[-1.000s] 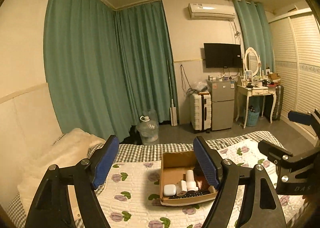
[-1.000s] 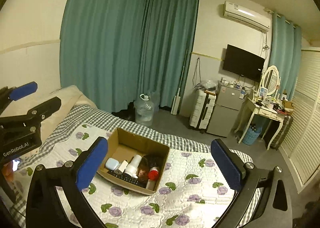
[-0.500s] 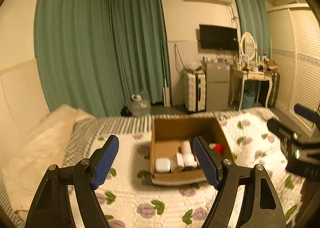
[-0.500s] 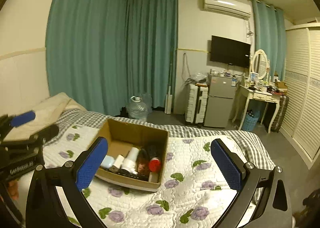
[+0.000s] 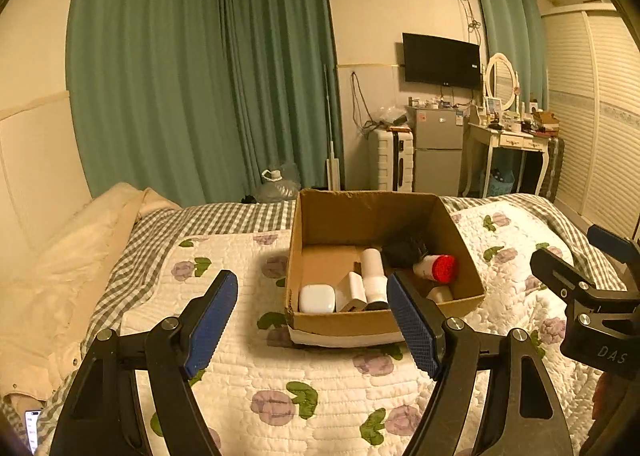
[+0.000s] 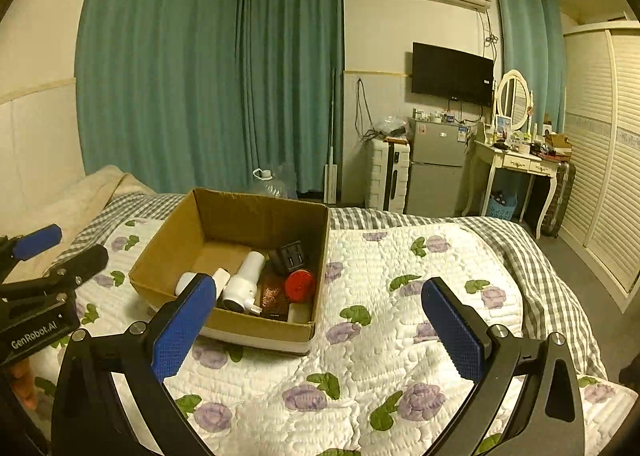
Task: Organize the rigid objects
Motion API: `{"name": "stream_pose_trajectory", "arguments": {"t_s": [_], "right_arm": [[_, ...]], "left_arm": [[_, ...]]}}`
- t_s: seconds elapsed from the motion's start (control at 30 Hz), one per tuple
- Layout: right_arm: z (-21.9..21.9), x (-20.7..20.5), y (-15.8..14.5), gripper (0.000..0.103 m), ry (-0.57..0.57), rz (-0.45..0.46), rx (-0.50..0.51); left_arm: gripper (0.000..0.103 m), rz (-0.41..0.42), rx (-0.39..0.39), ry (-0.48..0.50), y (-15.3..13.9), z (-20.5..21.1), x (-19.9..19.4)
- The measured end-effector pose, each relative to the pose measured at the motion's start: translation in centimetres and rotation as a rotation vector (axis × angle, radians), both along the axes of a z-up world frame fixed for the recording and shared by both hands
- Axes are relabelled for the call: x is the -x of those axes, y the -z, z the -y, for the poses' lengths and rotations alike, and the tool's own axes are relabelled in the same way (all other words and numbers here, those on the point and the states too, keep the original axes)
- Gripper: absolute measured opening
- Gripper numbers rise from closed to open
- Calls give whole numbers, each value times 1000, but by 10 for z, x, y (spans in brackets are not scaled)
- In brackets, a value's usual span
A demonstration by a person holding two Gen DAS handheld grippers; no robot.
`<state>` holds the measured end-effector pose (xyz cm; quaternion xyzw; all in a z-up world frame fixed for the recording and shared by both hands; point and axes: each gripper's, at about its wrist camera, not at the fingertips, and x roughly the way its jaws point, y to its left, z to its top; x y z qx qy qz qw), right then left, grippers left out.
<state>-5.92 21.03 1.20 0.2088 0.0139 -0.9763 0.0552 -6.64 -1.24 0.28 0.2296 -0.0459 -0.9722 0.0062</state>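
One cardboard box [image 5: 384, 320] at 12 o'clock; two grippers, left gripper [image 5: 312, 320] and right gripper [image 6: 320, 320], both released, empty.

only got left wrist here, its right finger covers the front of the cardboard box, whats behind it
observer: A flat dark brown item with a coppery pattern lies between the white cylindrical device and the red round cap, inside the brown cardboard box.
operator: is the right gripper holding anything
observer: No. The right gripper is open, with nothing held between its fingers, above the flowered white quilt.
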Motion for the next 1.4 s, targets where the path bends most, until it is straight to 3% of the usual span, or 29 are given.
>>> {"name": "stream_pose_trajectory", "arguments": {"t_s": [1.4], "right_arm": [[9,-1,3,103,1,27,-16]], "left_arm": [[80,10,-11,3,1,2,-1]]}}
